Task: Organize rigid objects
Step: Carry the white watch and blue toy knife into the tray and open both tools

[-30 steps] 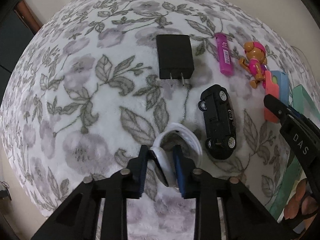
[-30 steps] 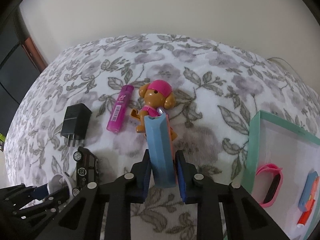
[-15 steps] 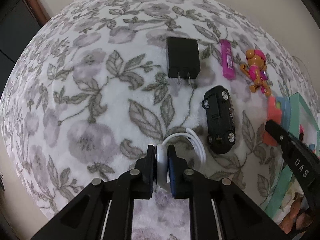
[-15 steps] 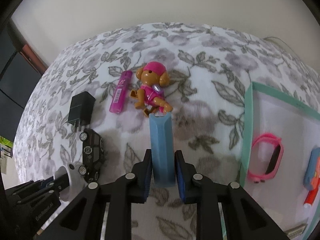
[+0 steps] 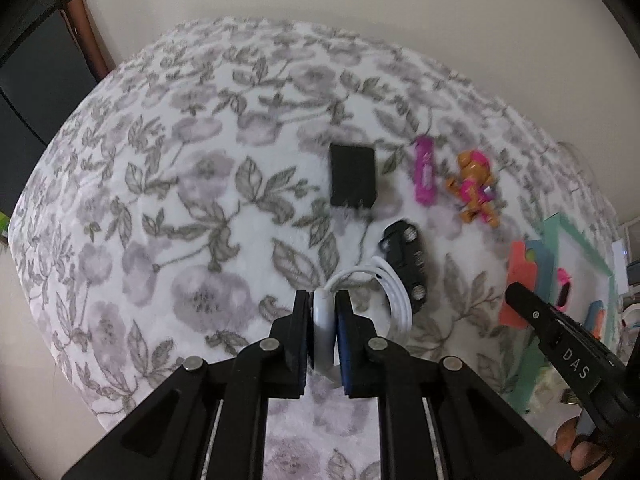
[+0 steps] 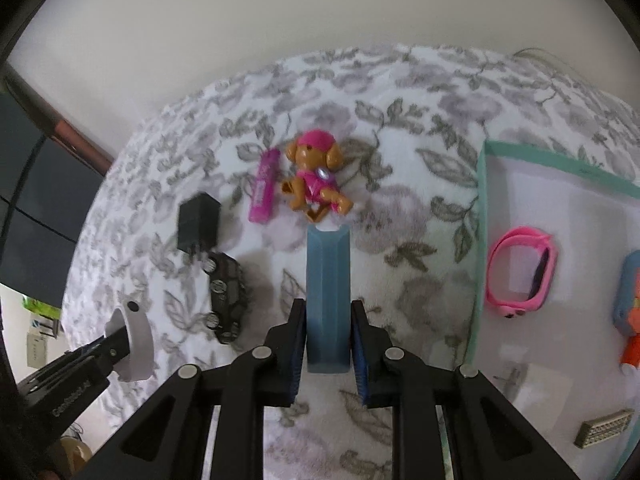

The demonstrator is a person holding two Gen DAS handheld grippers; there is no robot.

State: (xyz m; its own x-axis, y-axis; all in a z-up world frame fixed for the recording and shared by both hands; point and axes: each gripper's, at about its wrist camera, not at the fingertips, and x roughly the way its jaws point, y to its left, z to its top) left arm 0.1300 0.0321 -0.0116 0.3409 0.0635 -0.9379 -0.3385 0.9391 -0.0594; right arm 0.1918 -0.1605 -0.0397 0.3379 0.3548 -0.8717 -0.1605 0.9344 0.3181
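Note:
My left gripper (image 5: 322, 322) is shut on a white round charger puck (image 5: 322, 330) with a coiled white cable (image 5: 394, 294), held above the floral blanket. My right gripper (image 6: 329, 332) is shut on a blue and orange box (image 6: 328, 280), held above the blanket left of the teal-rimmed tray (image 6: 482, 208). On the blanket lie a black wall charger (image 5: 353, 176), a pink tube (image 5: 424, 176), a toy dog (image 5: 476, 188) and a black toy car (image 5: 406, 264). The puck also shows in the right wrist view (image 6: 134, 344).
The tray holds a pink wristband (image 6: 520, 272), a blue and orange toy (image 6: 632, 308) and a small tan connector (image 6: 604, 434). The blanket (image 5: 160, 200) ends at a pale wall behind. Dark furniture (image 6: 32, 220) stands at the left.
Both grippers have risen with their loads. The left gripper lifted the puck and cable off the blanket. The right gripper carried the box to the right, nearer the tray.

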